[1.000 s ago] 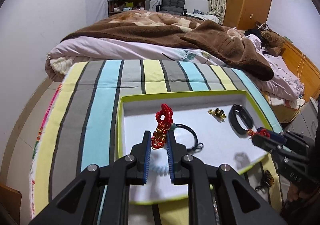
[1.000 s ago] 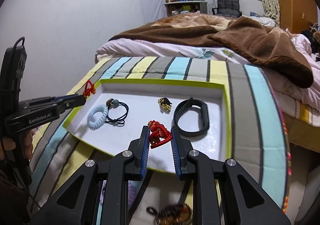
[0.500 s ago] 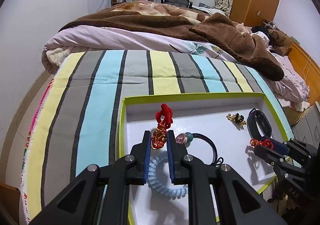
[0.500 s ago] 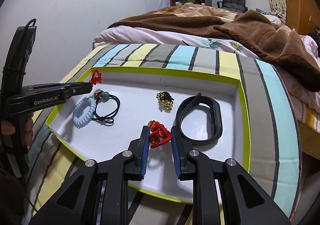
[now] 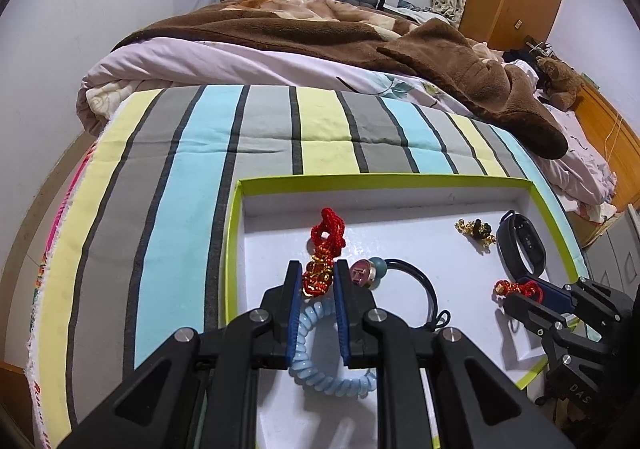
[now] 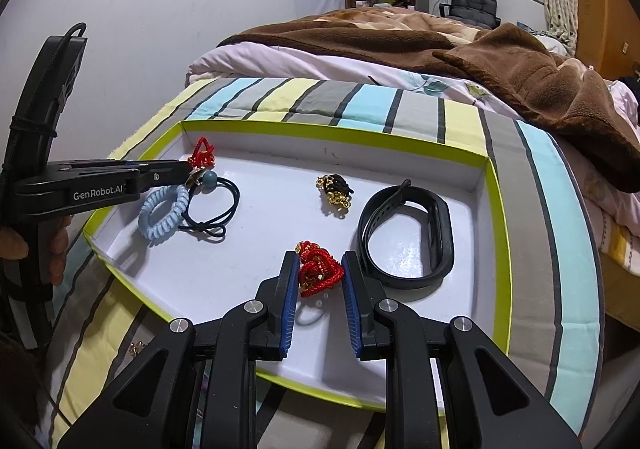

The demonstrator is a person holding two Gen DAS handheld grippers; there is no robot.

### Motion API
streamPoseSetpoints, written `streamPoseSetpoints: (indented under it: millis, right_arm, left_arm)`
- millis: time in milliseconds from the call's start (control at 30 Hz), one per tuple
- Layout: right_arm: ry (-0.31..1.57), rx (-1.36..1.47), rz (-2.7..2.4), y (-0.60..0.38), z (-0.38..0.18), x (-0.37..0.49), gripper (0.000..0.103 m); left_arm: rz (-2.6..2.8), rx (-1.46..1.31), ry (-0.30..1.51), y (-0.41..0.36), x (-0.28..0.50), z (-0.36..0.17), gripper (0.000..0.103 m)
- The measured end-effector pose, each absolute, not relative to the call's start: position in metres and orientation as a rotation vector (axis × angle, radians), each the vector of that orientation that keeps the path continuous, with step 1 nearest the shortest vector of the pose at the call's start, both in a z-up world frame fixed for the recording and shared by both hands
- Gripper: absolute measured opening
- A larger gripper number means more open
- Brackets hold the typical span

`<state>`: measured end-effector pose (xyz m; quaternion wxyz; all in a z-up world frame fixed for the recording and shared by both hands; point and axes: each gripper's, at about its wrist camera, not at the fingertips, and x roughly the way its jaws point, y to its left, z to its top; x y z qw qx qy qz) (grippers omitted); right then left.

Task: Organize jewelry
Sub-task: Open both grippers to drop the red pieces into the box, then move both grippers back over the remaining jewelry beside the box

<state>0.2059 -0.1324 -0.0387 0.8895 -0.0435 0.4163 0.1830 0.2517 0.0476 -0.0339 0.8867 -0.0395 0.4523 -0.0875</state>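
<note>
Two hand-held grippers hang over the green-rimmed tray (image 6: pixel 496 209), the left hand-held gripper (image 5: pixel 316 281) clenched on one red knotted charm (image 5: pixel 326 245) near its left wall, the right hand-held gripper (image 6: pixel 320 269) clenched on another red charm (image 6: pixel 318 267) near its front edge.

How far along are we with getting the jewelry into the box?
Already in the green-rimmed box: blue coil tie, black hair elastic, gold-and-black charm, black wristband. In hand: the left gripper and right gripper each pinch a red cord bracelet above the box floor. Left: releasing both, plus a small gold piece outside on the striped cloth.
</note>
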Motion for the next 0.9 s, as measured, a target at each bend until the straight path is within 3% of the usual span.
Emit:
streamPoseSetpoints:
  millis: [200, 300, 733, 900]
  right_arm:
    - [0.866, -0.091, 0.384, -0.132, -0.039, 0.206, 0.025]
    - [0.87, -0.077, 0.396, -0.133, -0.039, 0.205, 0.035]
    - [0.829, -0.048, 0.376, -0.139, -0.023, 0.192, 0.035]
    - [0.805, -0.027, 0.37, -0.146, -0.012, 0.177, 0.036]
  left_arm:
    - [-0.186, -0.09, 0.943, 0.048, 0.253, -0.033, 0.019]
    - [-0.186, -0.102, 0.94, 0.048, 0.252, -0.033, 0.025]
    - [-0.196, -0.111, 0.901, 0.046, 0.229, -0.016, 0.043]
    - [-0.201, -0.106, 0.877, 0.043, 0.207, -0.005, 0.043]
